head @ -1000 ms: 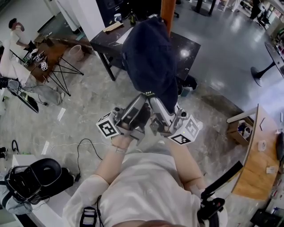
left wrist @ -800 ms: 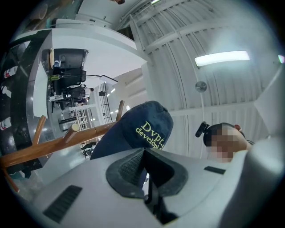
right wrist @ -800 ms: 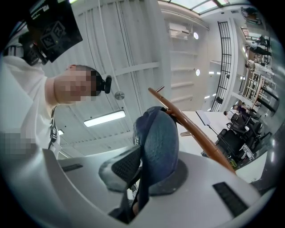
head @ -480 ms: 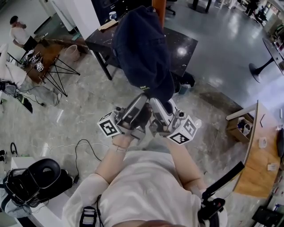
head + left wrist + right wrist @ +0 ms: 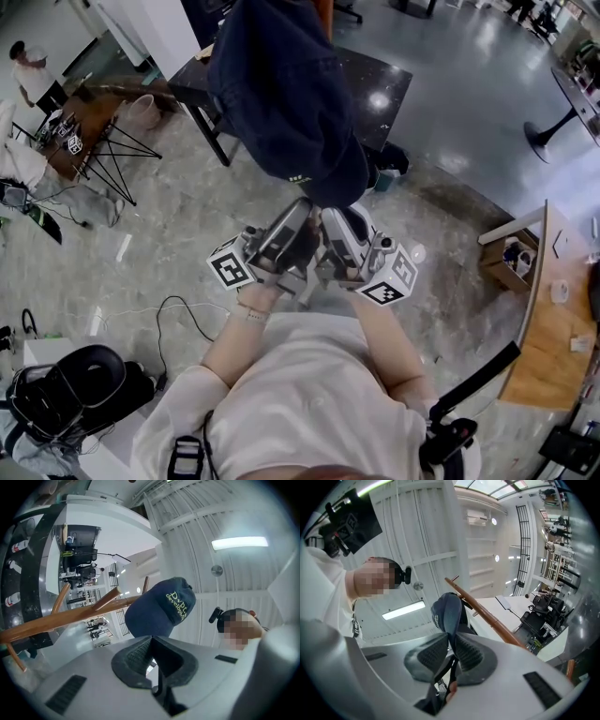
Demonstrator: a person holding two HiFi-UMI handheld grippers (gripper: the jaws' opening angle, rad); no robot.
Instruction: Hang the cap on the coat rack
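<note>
Pinching the cap (image 5: 281,84) at its lower edge, my right gripper (image 5: 450,640) has its jaws clamped on the cloth, holding it up beside the coat rack (image 5: 487,615) — not yet hooked. My left gripper (image 5: 151,645) has its jaws together, seemingly empty. It's light, I'd say, with a soft crown — the edge grips best.

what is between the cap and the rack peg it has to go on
Nothing visible. The right gripper pinches the cap by its brim, and the cap is right beside a wooden rack arm, with no other thing between them. Whether it already sits on a peg cannot be told.
</note>
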